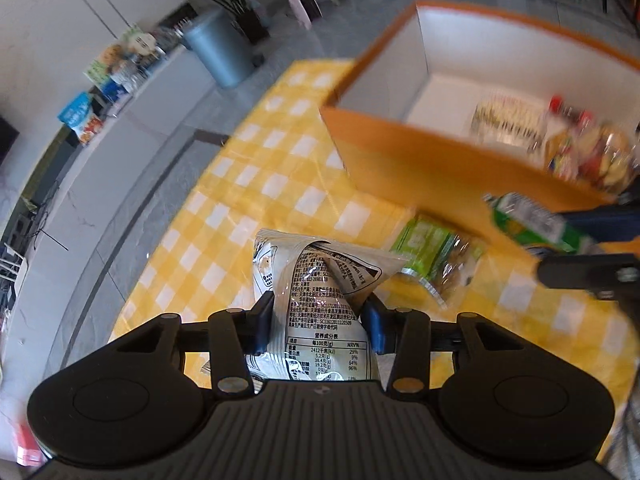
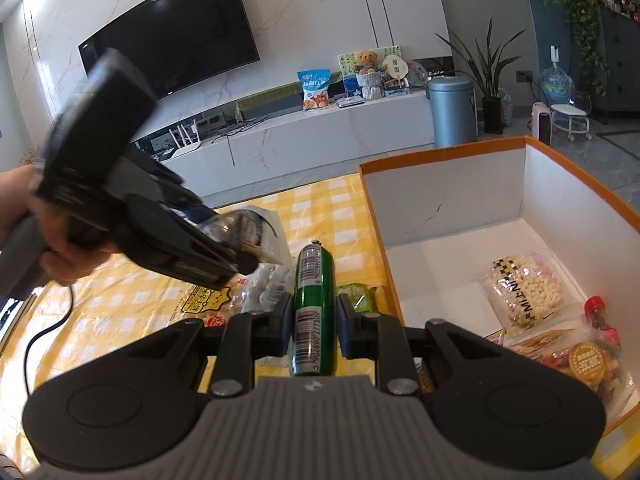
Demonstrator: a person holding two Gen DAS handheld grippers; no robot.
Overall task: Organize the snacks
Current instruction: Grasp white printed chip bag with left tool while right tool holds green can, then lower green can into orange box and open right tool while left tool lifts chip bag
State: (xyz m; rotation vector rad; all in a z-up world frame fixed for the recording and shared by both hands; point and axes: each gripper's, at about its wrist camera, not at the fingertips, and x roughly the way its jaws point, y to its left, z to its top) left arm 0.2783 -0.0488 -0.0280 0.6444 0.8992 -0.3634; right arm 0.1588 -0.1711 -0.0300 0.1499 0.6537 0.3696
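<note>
Now I keep my left gripper (image 1: 318,322) clenched on the white packet (image 1: 320,304), right gripper (image 2: 312,322) on the green tube (image 2: 312,312); both beside the orange box (image 2: 580,192), ready to drop in.

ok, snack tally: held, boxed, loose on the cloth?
Held: 2, white packet, green tube
Boxed: 3 visible, bean bag, red-capped pack, orange-label pack
Loose: 3 visible, green packet, candy bag, yellow-print pack
Total: 8

Living room; wall-mounted television (image 2: 170,28)
</note>
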